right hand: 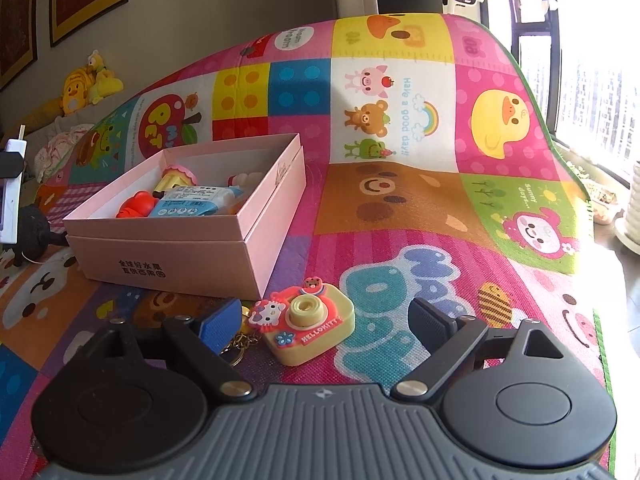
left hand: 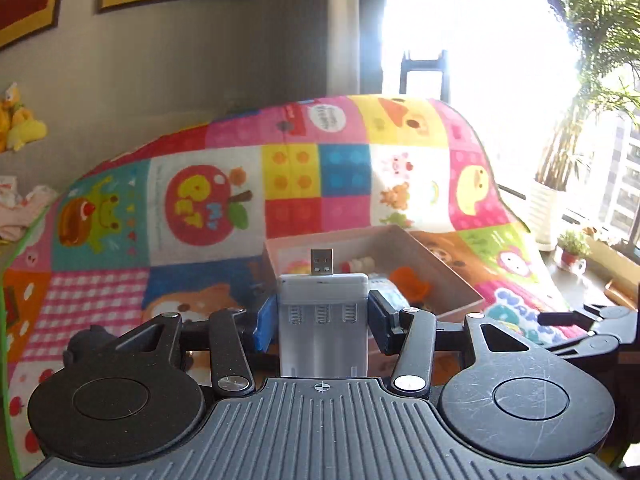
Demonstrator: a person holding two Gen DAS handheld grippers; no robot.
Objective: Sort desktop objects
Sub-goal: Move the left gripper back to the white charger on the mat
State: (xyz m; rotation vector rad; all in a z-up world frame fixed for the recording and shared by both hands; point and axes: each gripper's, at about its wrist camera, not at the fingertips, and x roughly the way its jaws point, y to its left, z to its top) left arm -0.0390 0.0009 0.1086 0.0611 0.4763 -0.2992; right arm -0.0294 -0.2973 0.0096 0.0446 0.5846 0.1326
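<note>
My left gripper (left hand: 323, 322) is shut on a white USB battery charger (left hand: 323, 308), held upright with its metal plug pointing up, in the air just short of the pink box (left hand: 448, 272). In the right wrist view that charger (right hand: 14, 168) shows at the far left edge. The pink box (right hand: 192, 256) holds a red toy (right hand: 134, 205), a blue packet (right hand: 188, 205) and a small pink-roofed toy. My right gripper (right hand: 324, 328) stands open low over the mat, its fingers either side of a yellow toy camera keychain (right hand: 308, 322) without touching it.
Everything lies on a colourful cartoon play mat (right hand: 400, 216). Plush toys (right hand: 86, 84) sit by the wall at the far left. A window and potted plants (left hand: 576, 246) are beyond the mat's right edge. My right gripper's fingers (left hand: 592, 316) show at the left view's right edge.
</note>
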